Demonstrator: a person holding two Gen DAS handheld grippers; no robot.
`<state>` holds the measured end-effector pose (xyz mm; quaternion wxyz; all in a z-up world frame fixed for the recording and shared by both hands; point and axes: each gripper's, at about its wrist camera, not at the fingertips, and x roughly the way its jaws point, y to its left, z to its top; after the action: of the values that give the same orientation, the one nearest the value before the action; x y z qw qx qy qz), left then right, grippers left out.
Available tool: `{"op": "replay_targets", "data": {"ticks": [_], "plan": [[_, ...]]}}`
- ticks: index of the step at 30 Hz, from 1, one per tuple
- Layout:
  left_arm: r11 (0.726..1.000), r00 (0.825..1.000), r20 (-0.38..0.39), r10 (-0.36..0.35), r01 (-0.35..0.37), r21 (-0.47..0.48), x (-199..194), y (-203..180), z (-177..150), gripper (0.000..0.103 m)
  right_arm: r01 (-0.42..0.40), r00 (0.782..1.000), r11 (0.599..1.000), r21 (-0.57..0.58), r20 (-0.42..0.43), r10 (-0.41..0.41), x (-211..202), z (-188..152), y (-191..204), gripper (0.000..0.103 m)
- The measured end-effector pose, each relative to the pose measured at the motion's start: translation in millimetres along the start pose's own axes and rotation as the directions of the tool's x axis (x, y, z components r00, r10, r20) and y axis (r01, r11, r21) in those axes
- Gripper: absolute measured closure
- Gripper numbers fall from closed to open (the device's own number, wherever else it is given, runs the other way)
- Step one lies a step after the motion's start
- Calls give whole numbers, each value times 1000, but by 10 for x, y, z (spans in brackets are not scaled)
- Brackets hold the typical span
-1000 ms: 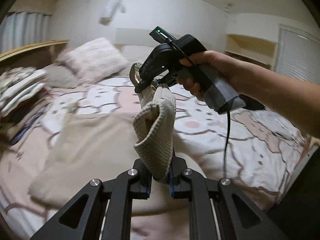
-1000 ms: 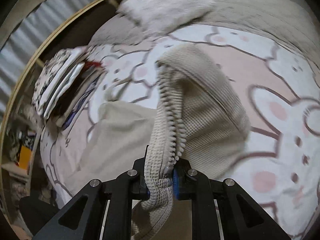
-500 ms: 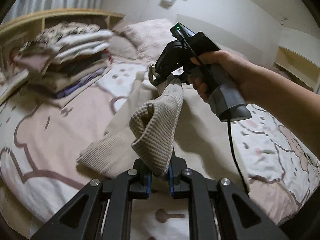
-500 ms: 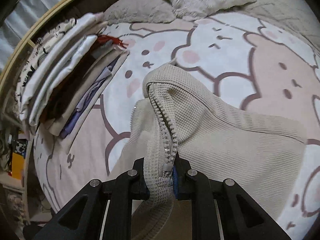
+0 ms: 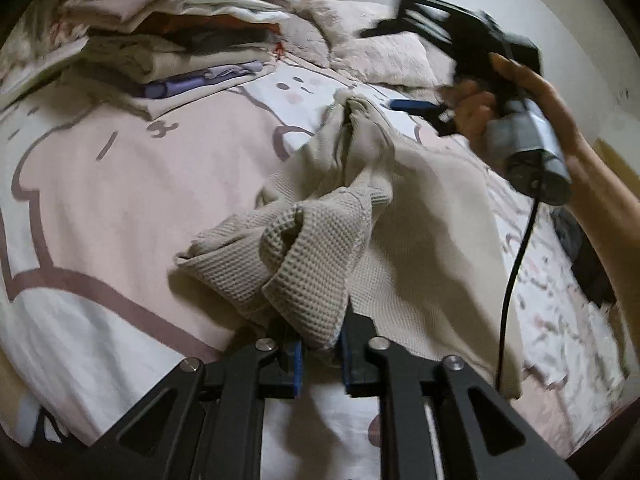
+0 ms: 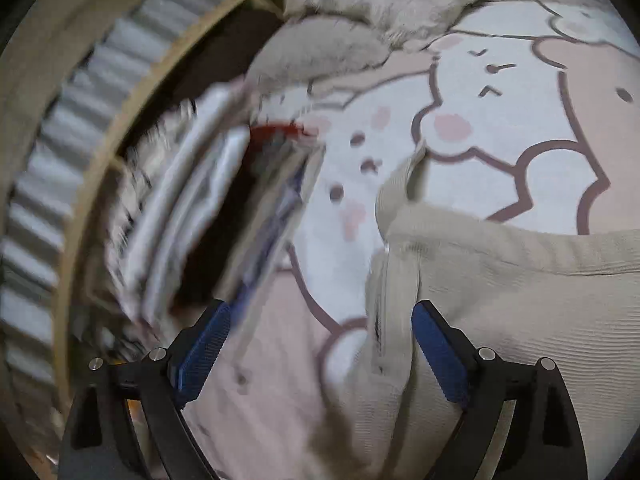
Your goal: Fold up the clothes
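Observation:
A beige waffle-knit garment (image 5: 424, 216) with a zipper lies spread on the bed. My left gripper (image 5: 320, 356) is shut on a bunched fold of it near the bottom of the left wrist view. In the right wrist view the garment (image 6: 500, 300) lies under and between the fingers of my right gripper (image 6: 320, 356), which stands wide open, with its blue pads (image 6: 204, 348) apart from the cloth. The left wrist view shows the right gripper (image 5: 420, 108) at the upper right, held by a hand (image 5: 520, 104) just beyond the garment's far end.
A stack of folded clothes (image 5: 168, 40) sits at the left of the bed, also blurred in the right wrist view as a stack (image 6: 208, 216). Fluffy pillows (image 5: 376, 52) lie at the head. The bedsheet (image 5: 120, 168) has a pink and white cartoon print. A wooden headboard (image 6: 132, 92) curves behind.
The right gripper has opened and let go of the zipper edge, which dropped onto the bed. Both grippers came down toward the bed; the left still holds its fold.

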<state>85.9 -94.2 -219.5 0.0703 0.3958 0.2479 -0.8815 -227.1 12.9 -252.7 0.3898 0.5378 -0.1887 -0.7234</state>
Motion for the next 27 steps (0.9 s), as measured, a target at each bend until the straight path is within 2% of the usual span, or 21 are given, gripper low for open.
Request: {"op": "replay_targets", "data": {"ticks": [1,3,4,5,6,7,9,11,13,16,18,20,21,23,25,27], "plan": [[999,1000,-7,-15,14,-32,-13,52,17,85,30,1000,1000,8,-9,-30,-16,28,-22,17],[995,999,-18,-41,39,-88,-38,148,36,84,145,988,989,0,-58,-145,19,61,-61,51],[993,999,-20,-51,48,-108,-59,184,37,83,194,977,981,2,-89,-193,58,54,-91,59],[990,998,-22,-59,56,-126,-83,215,35,83,239,964,971,7,-127,-236,111,29,-128,73],[988,998,-20,-63,59,-141,-110,239,35,82,272,950,962,11,-160,-267,185,-6,-160,78],[986,998,-18,-66,63,-153,-142,260,33,82,285,942,959,12,-186,-278,270,-52,-179,79],[982,998,-10,-66,63,-176,-186,295,44,78,264,944,965,15,-211,-254,422,-124,-153,80],[980,999,4,-51,51,-193,-215,346,77,76,215,962,976,46,-184,-203,594,-149,-77,80],[978,999,5,-44,44,-205,-197,391,122,76,132,985,986,99,-127,-120,703,-123,-71,80],[981,1000,2,-25,25,-194,-167,406,145,76,125,986,975,185,-135,-100,773,-153,-198,80],[984,1000,-1,-12,11,-178,-152,401,141,76,60,992,968,243,-120,-32,651,-159,-248,80],[987,1000,-4,1,-2,-161,-137,396,138,76,35,995,979,199,-101,-15,328,-185,-195,80],[988,1000,-5,8,-8,-153,-130,393,136,76,50,994,987,150,-99,-35,146,-216,-151,80],[991,1000,-8,7,-8,-135,-136,399,121,76,132,987,991,4,-95,-131,-226,-362,-20,80],[994,1000,-10,11,-12,-112,-112,386,115,75,222,967,965,-142,-94,-237,-524,-614,98,80],[995,1000,-6,25,-25,-93,-69,375,101,75,280,943,930,-239,-113,-313,-668,-930,148,80]]}}
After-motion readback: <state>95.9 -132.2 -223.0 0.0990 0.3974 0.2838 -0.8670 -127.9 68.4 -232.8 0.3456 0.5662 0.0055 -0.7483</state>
